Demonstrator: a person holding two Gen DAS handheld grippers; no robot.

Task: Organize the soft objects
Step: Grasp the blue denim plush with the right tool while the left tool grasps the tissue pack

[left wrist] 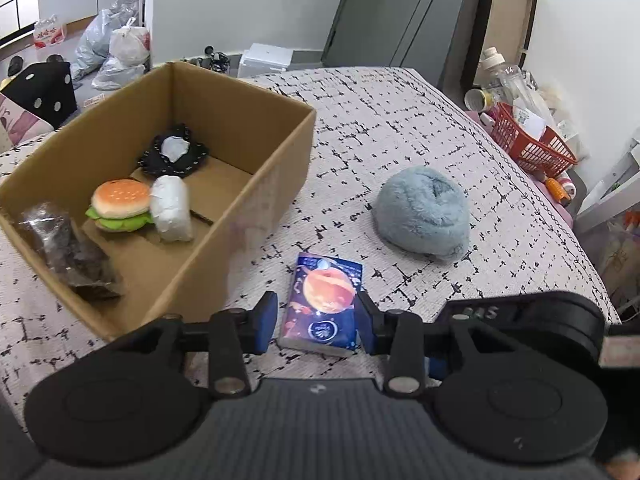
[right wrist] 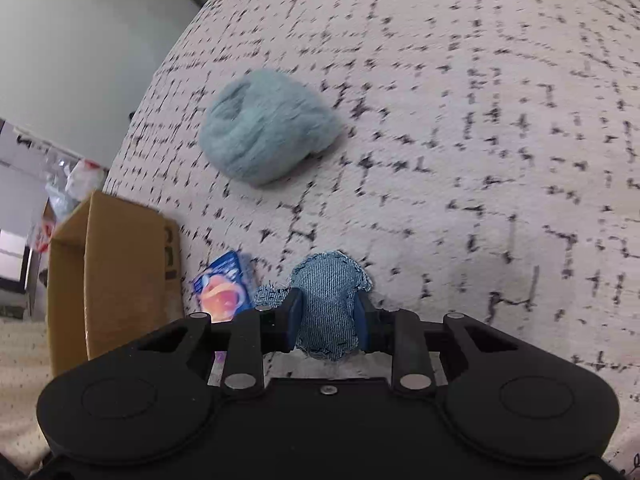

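Note:
An open cardboard box stands on the patterned bedspread at the left; it also shows in the right wrist view. Inside lie a plush burger, a white roll, a black lacy pouch and a dark wrapped bundle. A blue tissue pack lies between the fingers of my open left gripper, apart from both. A fluffy blue-grey hat lies to the right. My right gripper is shut on a small denim pouch above the bedspread.
A red basket with bottles and clutter stands beyond the bed's right edge. Plastic bags and a black dotted cushion lie on the floor at the back left. A dark wardrobe stands behind the bed.

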